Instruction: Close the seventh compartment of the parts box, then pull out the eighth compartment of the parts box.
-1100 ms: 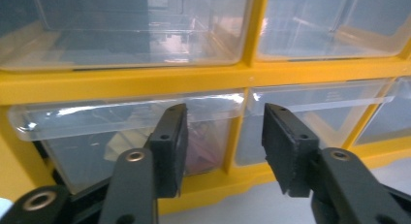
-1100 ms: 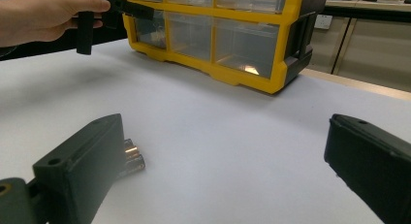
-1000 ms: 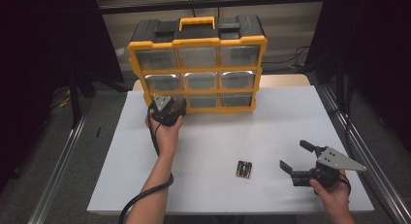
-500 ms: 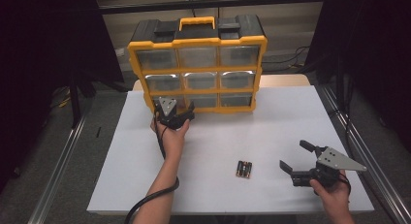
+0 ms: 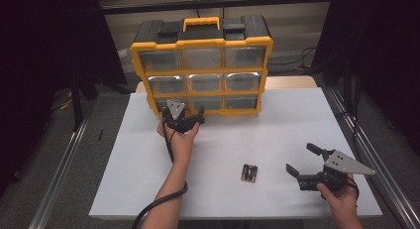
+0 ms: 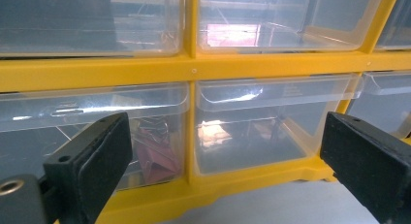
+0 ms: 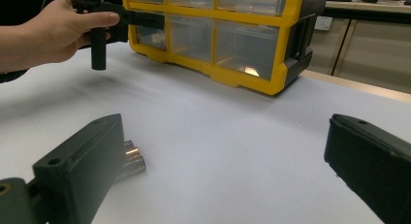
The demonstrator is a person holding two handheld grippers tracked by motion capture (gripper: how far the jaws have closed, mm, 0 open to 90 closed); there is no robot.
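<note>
High view: a white bench [image 5: 148,154] stands on a grey floor between two metal rails, with black curtains to either side and a pale slatted wall behind. Cables run along the floor by the right rear corner.

At the back of the bench stands a yellow organiser [image 5: 202,69] with a black top and a yellow carrying handle, upright, its face holding three rows of three clear drawers. In the left gripper view the bottom-row drawer on the left [image 6: 97,132] holds something reddish and what look like metal clips; the drawer beside it [image 6: 261,127] shows only pale glints, and I cannot tell its contents. No writing or label is readable anywhere.

The left gripper [image 5: 190,116] is held just in front of the organiser's bottom row, near its left end. Its jaws have just been opening and now stand wide apart, with nothing between them.

The right gripper [image 5: 303,160] hovers low over the right front part of the bench, jaws spread wide and empty. A small bundle of batteries [image 5: 249,173] lies flat on the bench between the two arms, near the right gripper and well apart from the organiser; in the right gripper view it lies [image 7: 130,162] just behind the left-hand jaw.
</note>
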